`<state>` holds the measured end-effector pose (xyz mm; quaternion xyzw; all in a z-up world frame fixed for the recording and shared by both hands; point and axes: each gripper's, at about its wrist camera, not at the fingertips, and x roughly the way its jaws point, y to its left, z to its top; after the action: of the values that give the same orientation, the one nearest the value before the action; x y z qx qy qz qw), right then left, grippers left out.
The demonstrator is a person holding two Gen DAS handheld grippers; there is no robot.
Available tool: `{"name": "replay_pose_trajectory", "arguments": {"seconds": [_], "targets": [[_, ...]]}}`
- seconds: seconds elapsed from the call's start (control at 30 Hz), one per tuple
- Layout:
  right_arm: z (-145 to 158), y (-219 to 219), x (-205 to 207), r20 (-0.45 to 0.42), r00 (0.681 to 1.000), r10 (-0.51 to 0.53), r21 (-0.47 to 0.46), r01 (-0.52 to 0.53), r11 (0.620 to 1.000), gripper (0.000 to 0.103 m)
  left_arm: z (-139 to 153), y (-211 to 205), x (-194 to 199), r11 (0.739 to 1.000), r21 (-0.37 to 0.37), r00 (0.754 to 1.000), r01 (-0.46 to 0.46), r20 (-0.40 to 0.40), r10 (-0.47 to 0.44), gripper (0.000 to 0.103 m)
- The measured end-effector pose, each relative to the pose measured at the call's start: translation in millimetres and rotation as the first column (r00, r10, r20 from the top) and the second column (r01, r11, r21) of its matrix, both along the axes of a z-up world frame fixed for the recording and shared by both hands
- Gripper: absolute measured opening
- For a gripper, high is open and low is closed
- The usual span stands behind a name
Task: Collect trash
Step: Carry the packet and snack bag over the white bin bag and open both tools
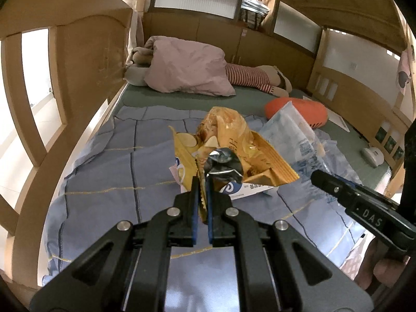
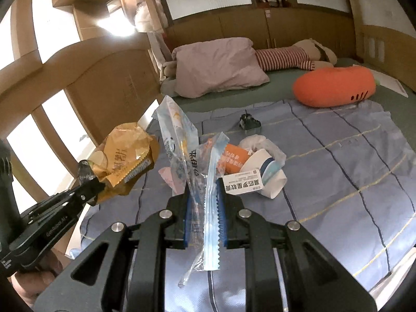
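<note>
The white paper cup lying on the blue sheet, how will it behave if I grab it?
The paper cup lies on its side, so a nudge would probably roll it. It looks thin-walled and likely light, so a firm squeeze may crush it. The boxes against it might shift too.

Carrot cushion [image 2: 335,87] behind litter [image 2: 256,167] (on bedsheet [image 2: 338,171])

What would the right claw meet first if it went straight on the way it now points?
Probably the white medicine box lying just ahead of the right claw, which is shut on a blue-and-clear plastic wrapper. Depth is unclear.
</note>
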<state>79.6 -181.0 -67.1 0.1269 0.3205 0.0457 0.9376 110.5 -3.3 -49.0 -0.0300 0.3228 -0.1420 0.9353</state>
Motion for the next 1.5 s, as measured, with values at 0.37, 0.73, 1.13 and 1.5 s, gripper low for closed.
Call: {"name": "replay_pose_trajectory", "arguments": {"seconds": [0.37,0.73,1.13,1.5], "targets": [[4.5,-1.2,-2.2,0.002,1.000,0.006,0.012,-0.006,1.000,0.018,-8.0,-5.1,7.4,1.000,0.014,1.000,0.013,-0.025,-0.012,0.006],[35.2,-113.1,-173.6,0.001,0.976,-0.218,-0.056,0.218,0.974,0.018,3.6,-115.5,-35.7,0.855,0.048,0.855,0.517,-0.070,-0.514,0.006],[16.8,-218.6,-301.8,-0.311,0.805,-0.506,-0.218,0.458,0.862,0.057,-13.3,-315.0,-165.5,0.291,0.037,0.286,0.956,-0.333,-0.898,0.060],[67.8,-168.6,-234.3,0.040,0.906,-0.420,-0.091,0.422,0.902,0.091,37.6,-149.6,-27.6,0.866,0.085,0.870,0.492,-0.091,-0.485,0.096]]}}
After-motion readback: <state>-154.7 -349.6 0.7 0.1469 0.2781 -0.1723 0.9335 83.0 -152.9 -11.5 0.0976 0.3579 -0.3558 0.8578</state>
